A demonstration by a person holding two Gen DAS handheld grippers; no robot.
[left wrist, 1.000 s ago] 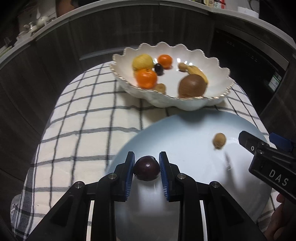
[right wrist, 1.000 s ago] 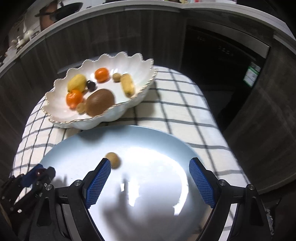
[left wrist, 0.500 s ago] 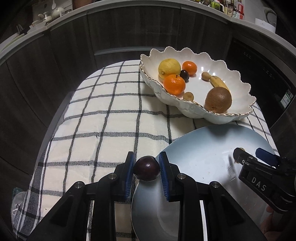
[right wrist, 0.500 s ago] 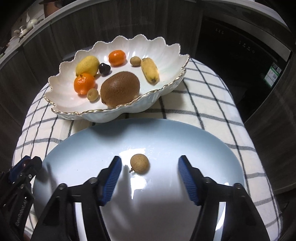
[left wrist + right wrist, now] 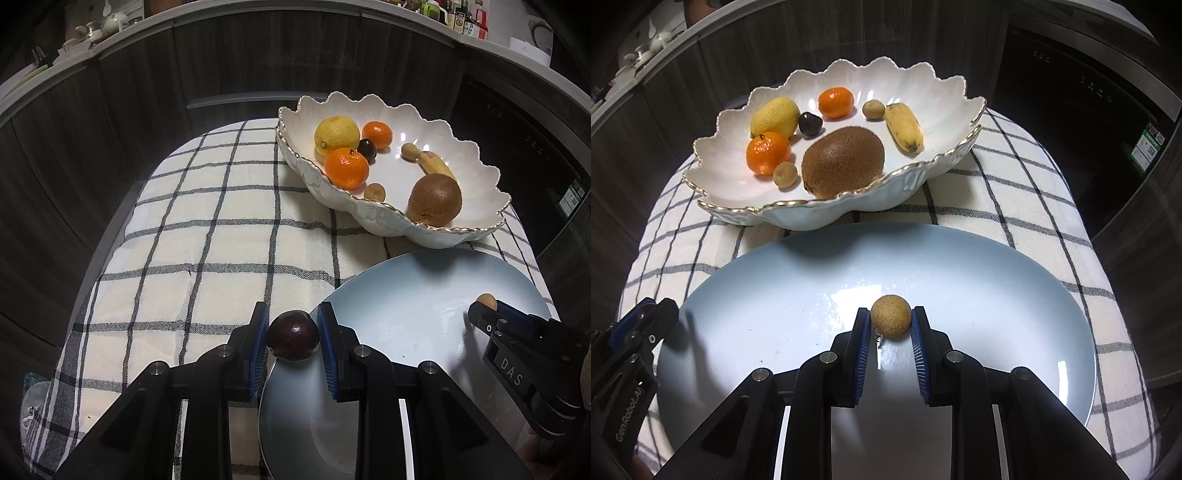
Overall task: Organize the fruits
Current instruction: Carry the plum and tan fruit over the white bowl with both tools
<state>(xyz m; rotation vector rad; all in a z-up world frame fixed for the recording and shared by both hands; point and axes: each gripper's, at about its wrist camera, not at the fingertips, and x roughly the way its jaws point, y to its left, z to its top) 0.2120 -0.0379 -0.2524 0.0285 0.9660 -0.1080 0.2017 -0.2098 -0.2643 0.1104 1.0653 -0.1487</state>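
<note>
At the left, the left gripper (image 5: 293,332) has its blue pads clamped on a dark plum (image 5: 293,339), one pad on each side, and holds it just over the near left rim of the pale blue plate (image 5: 406,295). The plate sits on a checked cloth (image 5: 207,240) that covers the table.

Further back and to the right stands the scalloped white bowl (image 5: 923,88) with a gold edge, just behind the plate. Reading across it from the left: a lemon (image 5: 775,116), a mandarin (image 5: 768,153) in front of it, a small tan longan (image 5: 785,174) against the mandarin's near side, a dark cherry-like fruit (image 5: 810,124) beside the lemon, a second mandarin (image 5: 836,102) towards the back, a big kiwi (image 5: 843,161) near the front rim, another longan (image 5: 873,109) at the back, and a small banana (image 5: 903,126) lying on the right side.

On the plate, the right gripper (image 5: 890,323) has just been closing, and its jaws now stand narrow with a loose longan (image 5: 890,316) gripped between the pads. The fruit seems to be resting on the plate's glaze, though I can't be sure from here whether it is touching or a shade above.
</note>
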